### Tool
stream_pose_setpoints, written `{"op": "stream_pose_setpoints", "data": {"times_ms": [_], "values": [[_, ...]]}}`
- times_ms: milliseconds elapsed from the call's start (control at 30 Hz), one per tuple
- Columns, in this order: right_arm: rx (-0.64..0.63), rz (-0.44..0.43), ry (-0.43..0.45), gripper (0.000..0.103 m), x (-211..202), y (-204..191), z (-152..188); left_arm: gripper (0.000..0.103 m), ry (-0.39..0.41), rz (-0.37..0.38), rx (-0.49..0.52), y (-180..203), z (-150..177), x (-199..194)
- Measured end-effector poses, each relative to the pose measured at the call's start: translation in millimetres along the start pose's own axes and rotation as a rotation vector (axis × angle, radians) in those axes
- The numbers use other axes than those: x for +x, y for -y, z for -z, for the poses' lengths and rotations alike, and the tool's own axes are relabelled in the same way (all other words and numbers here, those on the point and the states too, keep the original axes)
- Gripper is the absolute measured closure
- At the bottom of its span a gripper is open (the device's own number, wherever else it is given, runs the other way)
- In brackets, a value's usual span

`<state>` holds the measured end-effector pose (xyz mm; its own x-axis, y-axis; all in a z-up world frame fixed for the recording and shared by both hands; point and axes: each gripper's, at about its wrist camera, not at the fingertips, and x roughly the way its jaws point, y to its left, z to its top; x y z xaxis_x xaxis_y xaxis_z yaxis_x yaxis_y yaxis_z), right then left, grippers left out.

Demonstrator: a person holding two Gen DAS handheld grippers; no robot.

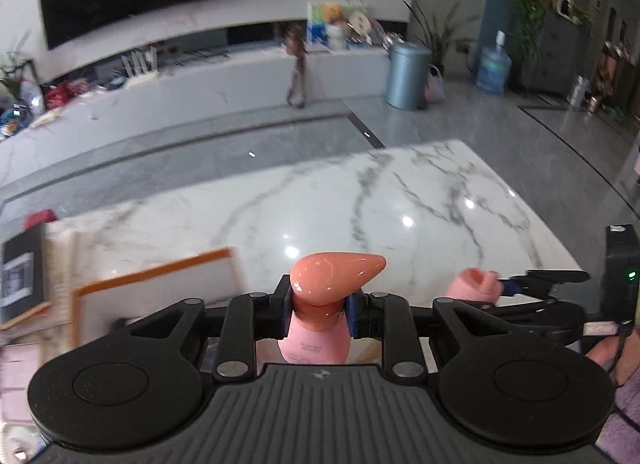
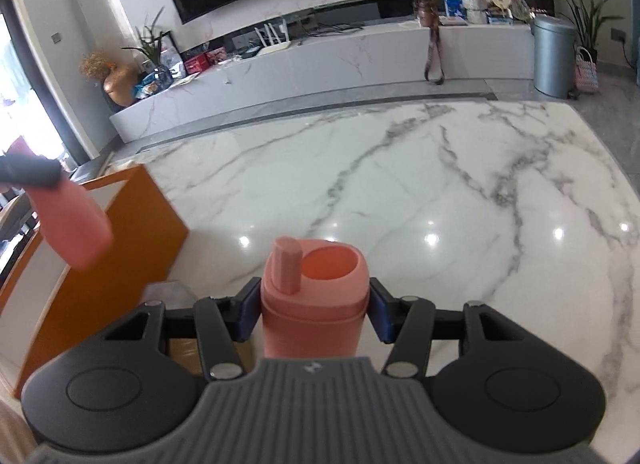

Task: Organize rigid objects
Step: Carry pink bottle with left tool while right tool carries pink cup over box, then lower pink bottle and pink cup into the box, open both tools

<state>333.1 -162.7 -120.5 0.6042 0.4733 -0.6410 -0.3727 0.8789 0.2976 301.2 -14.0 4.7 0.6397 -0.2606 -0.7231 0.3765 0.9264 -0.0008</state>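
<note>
My left gripper [image 1: 318, 314] is shut on the neck of a pink pump bottle [image 1: 314, 340] with a salmon teardrop pump head, held above the marble table [image 1: 400, 199]. The bottle also shows at the left of the right wrist view [image 2: 74, 227]. My right gripper [image 2: 314, 310] is shut on a pink flip-lid cup [image 2: 316, 296], held upright over the table; its top shows at the right of the left wrist view [image 1: 474, 284]. An orange-edged box [image 2: 112, 240] stands at the table's left, beside both grippers.
The orange-edged box also shows in the left wrist view [image 1: 160, 276], with books and papers [image 1: 24, 276] left of it. Beyond the table lie a grey floor, a white TV bench [image 2: 320, 59] and a grey bin [image 2: 554, 59].
</note>
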Motion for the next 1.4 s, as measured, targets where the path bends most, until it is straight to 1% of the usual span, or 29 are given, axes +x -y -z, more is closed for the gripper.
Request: {"op": "stream_pose_setpoints", "data": {"times_ms": [100, 200, 300, 367, 467, 567, 667, 733, 833, 967, 1033, 1133, 1300, 1400], "values": [[-0.007, -0.050, 0.021, 0.047, -20.2, -22.9, -6.4, 0.074, 0.008, -0.043, 0.000, -24.4, 10.1, -22.1], [-0.036, -0.124, 0.038, 0.047, -39.2, -55.3, -16.7, 0.074, -0.007, -0.075, -0.009, -47.4, 25.6, -32.2], [-0.109, -0.188, 0.056, 0.047, -55.1, -100.2, -25.7, 0.074, -0.025, -0.088, -0.036, -69.8, 45.4, -34.6], [-0.169, -0.242, 0.052, 0.047, -58.6, -133.0, -29.6, 0.074, -0.035, -0.087, -0.047, -82.1, 58.2, -32.6], [-0.280, -0.298, 0.009, 0.047, -51.3, -185.1, -28.5, 0.074, -0.062, -0.086, -0.056, -100.8, 77.2, -27.1], [-0.430, -0.296, -0.064, 0.047, -28.1, -235.0, -16.9, 0.074, -0.100, -0.089, -0.006, -112.7, 95.4, -18.1], [-0.522, -0.288, -0.158, 0.047, 6.0, -266.2, -4.8, 0.074, -0.140, -0.082, 0.047, -122.2, 111.5, -8.3], [-0.548, -0.285, -0.228, 0.047, 29.8, -278.1, 0.9, 0.074, -0.156, -0.066, 0.081, -126.3, 117.3, -0.6], [-0.558, -0.251, -0.313, 0.047, 63.0, -287.4, 5.0, 0.074, -0.174, -0.037, 0.128, -132.8, 126.3, 8.0], [-0.484, -0.227, -0.388, 0.047, 94.0, -290.0, 1.7, 0.074, -0.188, -0.022, 0.143, -143.8, 133.1, 21.0], [-0.456, -0.235, -0.406, 0.047, 105.1, -290.7, 2.1, 0.074, -0.177, -0.002, 0.144, -148.5, 136.2, 24.1], [-0.455, -0.222, -0.424, 0.048, 111.9, -294.7, 6.9, 0.074, -0.160, 0.024, 0.166, -151.7, 139.9, 28.3], [-0.437, -0.216, -0.457, 0.048, 125.6, -293.9, 13.7, 0.074, -0.188, 0.011, 0.269, -148.4, 144.0, 40.4], [-0.451, -0.213, -0.467, 0.048, 128.6, -296.1, 17.3, 0.074, -0.198, 0.021, 0.301, -148.4, 143.4, 45.8]]}}
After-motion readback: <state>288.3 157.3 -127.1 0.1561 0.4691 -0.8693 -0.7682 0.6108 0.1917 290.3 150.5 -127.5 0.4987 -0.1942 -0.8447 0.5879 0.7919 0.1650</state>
